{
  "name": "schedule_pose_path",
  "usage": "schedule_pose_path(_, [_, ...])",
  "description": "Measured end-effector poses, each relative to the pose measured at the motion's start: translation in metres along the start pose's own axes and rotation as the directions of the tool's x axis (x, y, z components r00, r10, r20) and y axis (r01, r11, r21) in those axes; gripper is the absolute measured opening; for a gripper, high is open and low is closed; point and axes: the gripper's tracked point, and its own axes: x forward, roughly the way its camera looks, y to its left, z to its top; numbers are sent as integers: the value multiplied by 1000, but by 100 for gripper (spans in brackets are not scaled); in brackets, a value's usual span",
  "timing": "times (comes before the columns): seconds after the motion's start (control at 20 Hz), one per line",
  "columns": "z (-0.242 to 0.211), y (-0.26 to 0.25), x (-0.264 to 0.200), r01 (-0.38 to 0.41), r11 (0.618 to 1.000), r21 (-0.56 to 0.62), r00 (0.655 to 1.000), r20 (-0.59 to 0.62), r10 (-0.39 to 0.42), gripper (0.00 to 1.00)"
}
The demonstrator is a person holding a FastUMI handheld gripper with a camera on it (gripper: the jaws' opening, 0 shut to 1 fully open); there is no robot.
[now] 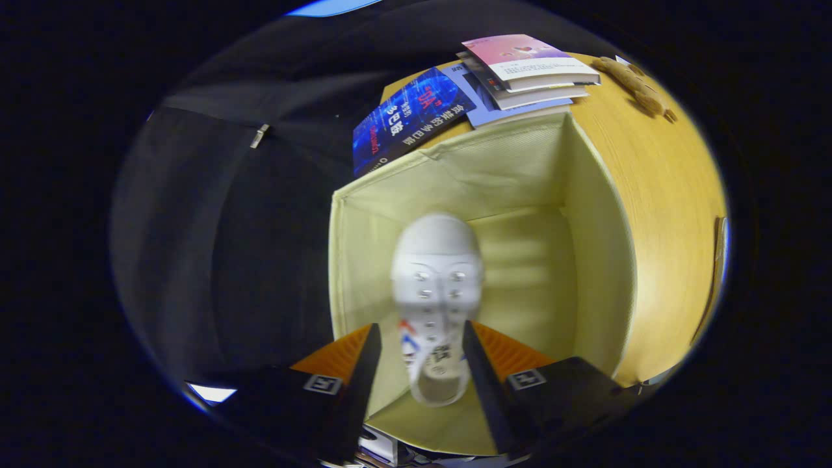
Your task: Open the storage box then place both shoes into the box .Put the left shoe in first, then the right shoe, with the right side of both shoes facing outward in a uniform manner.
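A white lace-up shoe (437, 260) hangs toe-first between my fingers, over the inside of the open pale-yellow fabric storage box (507, 175). The shoe looks blurred. My gripper (421, 335) is shut on the shoe, with one finger pressing on each side of its collar, near the heel opening. The box stands on a wooden table (656, 195) with its top open, and I can see its bare floor past the toe. No other shoe lies inside it.
Beyond the box, a blue book (409, 117) and a stack of books (526, 65) lie on the table. A small brown plush toy (634, 84) sits at the far corner. Black cloth hangs to the left of the box.
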Motion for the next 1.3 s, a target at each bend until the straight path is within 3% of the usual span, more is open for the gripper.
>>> schedule_pose_path(0.05, [4,3,-3,-14,1000,-17,1000,13,14,91])
schedule_pose_path(0.1, [7,4,-9,-17,999,-43,1000,24,18,95])
schedule_pose_path(0.35, [11,5,-48,-82,993,-82,995,52,86,98])
schedule_pose_path(0.65, [27,-33,-136,-142,986,-86,981,118,152,98])
schedule_pose_path(0.8, [41,-85,-184,-83,990,-111,977,186,103,98])
schedule_pose_path(1.0, [46,-178,-240,59,992,-109,963,268,-28,98])
schedule_pose_path(1.3, [35,-341,-278,269,962,46,926,264,-271,99])
